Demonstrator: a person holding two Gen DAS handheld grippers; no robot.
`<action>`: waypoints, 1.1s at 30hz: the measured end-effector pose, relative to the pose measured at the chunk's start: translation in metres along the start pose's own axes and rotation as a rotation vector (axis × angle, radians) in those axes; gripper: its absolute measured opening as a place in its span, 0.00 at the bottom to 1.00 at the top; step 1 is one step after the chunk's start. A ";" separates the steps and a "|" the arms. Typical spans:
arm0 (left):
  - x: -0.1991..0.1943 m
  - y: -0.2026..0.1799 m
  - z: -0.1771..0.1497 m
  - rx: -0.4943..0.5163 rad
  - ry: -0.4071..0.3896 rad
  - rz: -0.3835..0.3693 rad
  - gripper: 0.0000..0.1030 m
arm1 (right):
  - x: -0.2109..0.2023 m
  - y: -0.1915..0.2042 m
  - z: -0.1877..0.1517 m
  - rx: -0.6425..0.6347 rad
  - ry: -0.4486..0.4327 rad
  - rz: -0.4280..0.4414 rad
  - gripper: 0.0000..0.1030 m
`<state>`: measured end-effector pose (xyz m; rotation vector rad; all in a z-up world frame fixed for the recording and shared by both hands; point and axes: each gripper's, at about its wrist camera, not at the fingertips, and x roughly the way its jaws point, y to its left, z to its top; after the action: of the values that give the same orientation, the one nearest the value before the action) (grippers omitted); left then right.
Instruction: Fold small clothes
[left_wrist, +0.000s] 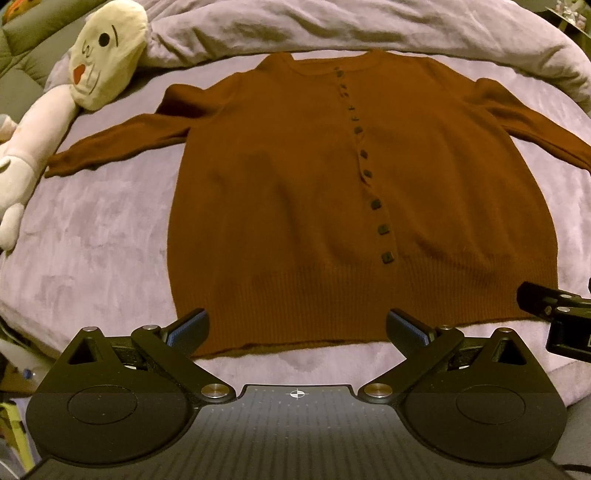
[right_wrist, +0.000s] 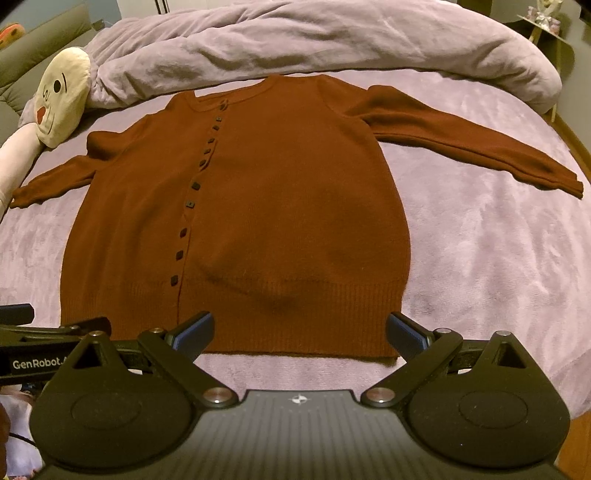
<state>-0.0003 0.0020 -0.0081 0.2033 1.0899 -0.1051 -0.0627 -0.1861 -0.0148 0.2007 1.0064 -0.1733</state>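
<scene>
- Left wrist view: the left tool (left_wrist: 295, 328) hangs with its jaws spread wide and nothing between them, just short of the ribbed hem of the brown cardigan (left_wrist: 295, 192). The cardigan lies flat and face up on the bed (left_wrist: 92, 240), collar away from the camera, both sleeves out to the sides. It is a soft knit, buttoned down a row of small dark square buttons (left_wrist: 386, 256). The bed cover is a mauve plush. A cream plush toy (left_wrist: 103, 55) lies near the far left sleeve, and part of the other tool shows at the right edge.
- Right wrist view: the right tool (right_wrist: 299, 330) is likewise wide open and empty, over the hem's right half. The right sleeve (right_wrist: 480, 144) runs out long. A rumpled duvet (right_wrist: 295, 40) lies beyond the collar.
- Folding looks not yet begun; the next move likely calls for pinching a sleeve or side edge and carrying it across the body.
</scene>
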 end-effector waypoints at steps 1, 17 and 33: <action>0.000 0.000 0.000 0.001 0.000 0.001 1.00 | 0.000 0.000 0.000 0.001 0.001 0.000 0.96; 0.004 -0.001 0.003 -0.007 0.014 0.008 1.00 | 0.002 -0.001 0.002 -0.002 0.001 -0.005 0.96; 0.008 0.001 0.002 -0.014 0.028 0.011 1.00 | 0.005 -0.001 0.003 -0.002 0.002 0.008 0.96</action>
<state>0.0059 0.0028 -0.0144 0.1985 1.1170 -0.0847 -0.0580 -0.1880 -0.0176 0.2033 1.0077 -0.1645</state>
